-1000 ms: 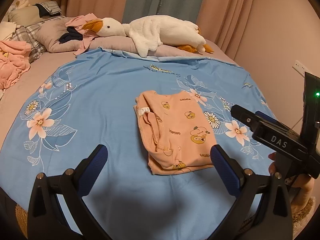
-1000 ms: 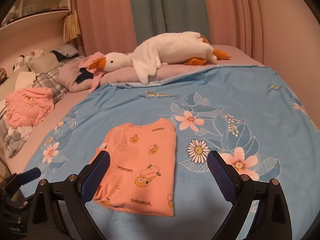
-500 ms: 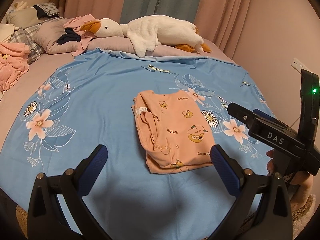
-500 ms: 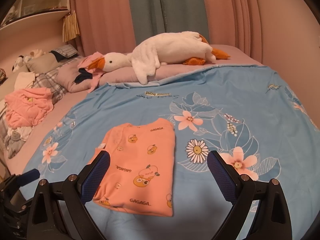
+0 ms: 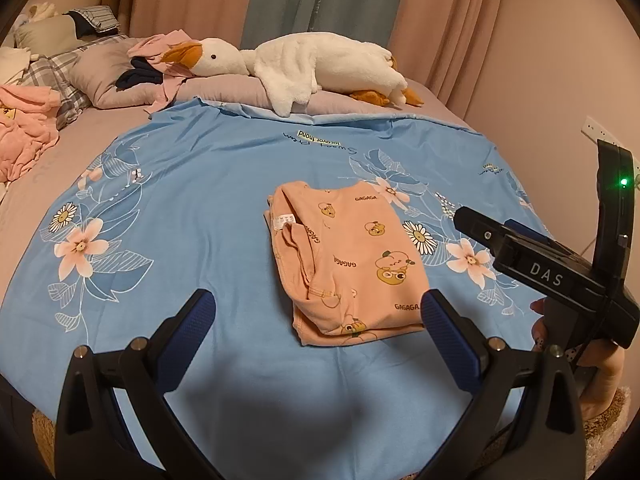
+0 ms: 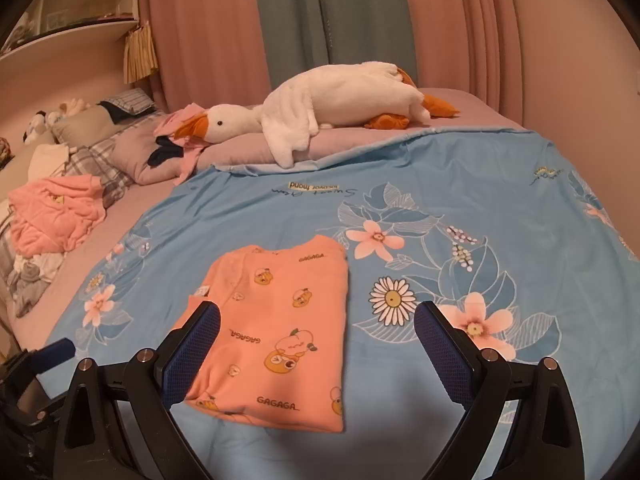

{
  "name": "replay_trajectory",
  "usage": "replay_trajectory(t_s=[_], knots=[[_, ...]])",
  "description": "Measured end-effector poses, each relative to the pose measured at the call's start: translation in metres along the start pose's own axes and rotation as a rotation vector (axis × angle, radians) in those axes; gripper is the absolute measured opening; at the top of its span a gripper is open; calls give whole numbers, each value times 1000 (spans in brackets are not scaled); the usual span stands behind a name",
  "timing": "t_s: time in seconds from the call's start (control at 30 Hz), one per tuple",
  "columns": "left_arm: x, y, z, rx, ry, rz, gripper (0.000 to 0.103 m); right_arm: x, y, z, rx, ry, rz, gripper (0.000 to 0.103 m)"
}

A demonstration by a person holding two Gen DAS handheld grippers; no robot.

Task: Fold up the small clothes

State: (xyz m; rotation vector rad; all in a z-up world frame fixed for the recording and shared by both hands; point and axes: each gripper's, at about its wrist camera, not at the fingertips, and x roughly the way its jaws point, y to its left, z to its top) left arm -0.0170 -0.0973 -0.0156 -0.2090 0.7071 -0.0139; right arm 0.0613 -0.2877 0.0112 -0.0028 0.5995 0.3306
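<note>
A small orange garment [image 5: 348, 268] printed with cartoon faces and the word GAGAGA is lying folded into a neat rectangle on the blue floral bedspread [image 5: 168, 184], roughly in the middle of the cover and somewhat closer to its near edge than to the pillows. A white care tag is showing at the garment's left edge in the left wrist view.

The left gripper [image 5: 316, 332] is hanging over the near edge of the bedspread with its blue-padded fingers spread wide, nothing between them; the folded garment is sitting just beyond and slightly right of the gap. The right gripper [image 6: 316, 344] is likewise hovering at the near edge with its jaws wide apart and empty, the garment lying under and past its left finger. In the left wrist view the right gripper's black body, marked DAS, is reaching in from the right edge of the bed, with a person's hand [image 5: 596, 364] gripping its handle.

Toward the far edge, a white plush goose [image 6: 332, 108] is stretching across the lilac pillows [image 6: 248, 148]. A heap of pink clothes [image 6: 56, 216] is resting near the left edge of the bed, well apart from the folded garment.
</note>
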Motion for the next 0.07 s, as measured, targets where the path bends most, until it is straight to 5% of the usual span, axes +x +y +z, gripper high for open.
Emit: replay_trajectory(t_s=[0.07], knots=[[-1, 1, 0, 2, -2, 2, 102, 0, 0, 0, 0, 1, 0, 97]])
